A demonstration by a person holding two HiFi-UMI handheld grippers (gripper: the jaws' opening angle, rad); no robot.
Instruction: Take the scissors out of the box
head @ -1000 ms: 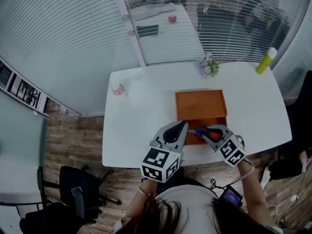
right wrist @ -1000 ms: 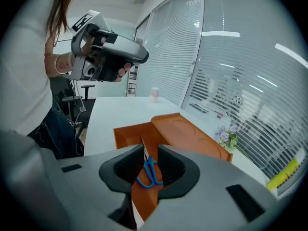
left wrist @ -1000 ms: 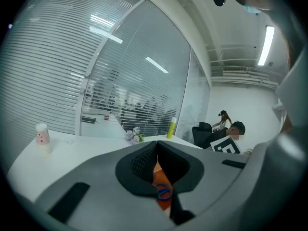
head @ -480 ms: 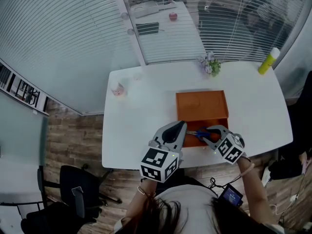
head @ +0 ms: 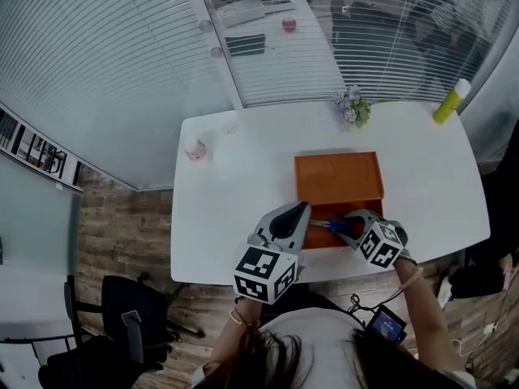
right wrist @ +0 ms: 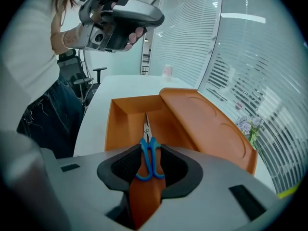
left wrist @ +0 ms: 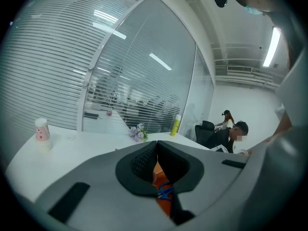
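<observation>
An orange box [head: 312, 235] stands near the white table's front edge, its lid [head: 338, 177] swung open to the far side. Blue-handled scissors [right wrist: 143, 152] lie inside on the floor of the box [right wrist: 120, 124], blades pointing away from me. My right gripper [right wrist: 148, 150] points steeply down into the box. Its jaws are opening, with the scissor handles between the pads and not pressed. In the head view it [head: 345, 222] hangs over the scissors [head: 334, 226]. My left gripper [head: 302, 210] hovers by the box's left front corner, shut and holding nothing.
A pink cup [head: 196, 150] stands at the table's far left, a small bunch of flowers [head: 352, 106] at the back edge and a yellow bottle [head: 450, 101] at the far right corner. A black office chair [head: 130, 322] is on the floor to the left. Glass walls with blinds lie beyond.
My right gripper has sunk lower into the box over the scissors and its jaws have spread wider. The left gripper has stayed where it was.
</observation>
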